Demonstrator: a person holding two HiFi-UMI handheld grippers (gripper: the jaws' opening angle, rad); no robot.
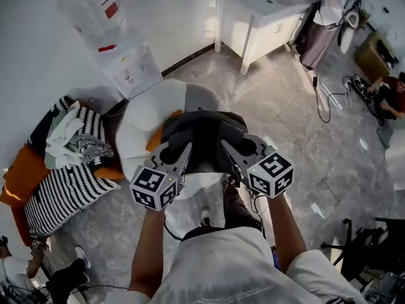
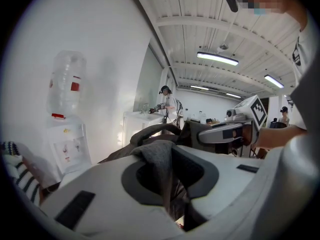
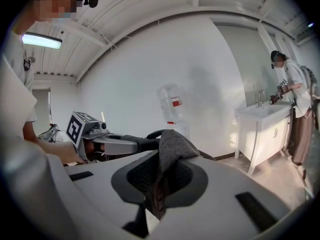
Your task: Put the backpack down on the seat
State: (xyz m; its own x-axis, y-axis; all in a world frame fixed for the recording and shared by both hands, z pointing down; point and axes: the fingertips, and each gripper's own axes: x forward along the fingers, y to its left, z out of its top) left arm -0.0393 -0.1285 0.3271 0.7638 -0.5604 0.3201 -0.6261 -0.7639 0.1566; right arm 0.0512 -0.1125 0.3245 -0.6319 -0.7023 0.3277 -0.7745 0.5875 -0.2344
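A dark grey backpack [image 1: 202, 139] hangs between my two grippers above a white rounded seat [image 1: 152, 116]. My left gripper [image 1: 179, 158] is shut on a fold of the backpack's grey fabric [image 2: 159, 160] at its left side. My right gripper [image 1: 233, 156] is shut on another fold of the same fabric [image 3: 171, 149] at its right side. The backpack's top handle [image 2: 155, 130] arches up behind the pinched fabric. Whether the bag's underside touches the seat is hidden by the bag itself.
A water dispenser [image 1: 126, 56] stands against the wall behind the seat. A black-and-white striped cushion and orange fabric [image 1: 60, 182] lie to the left. A white sink cabinet [image 1: 259, 18] stands at the back right, with a person [image 3: 292, 99] at it. Cables lie on the tiled floor [image 1: 329, 100].
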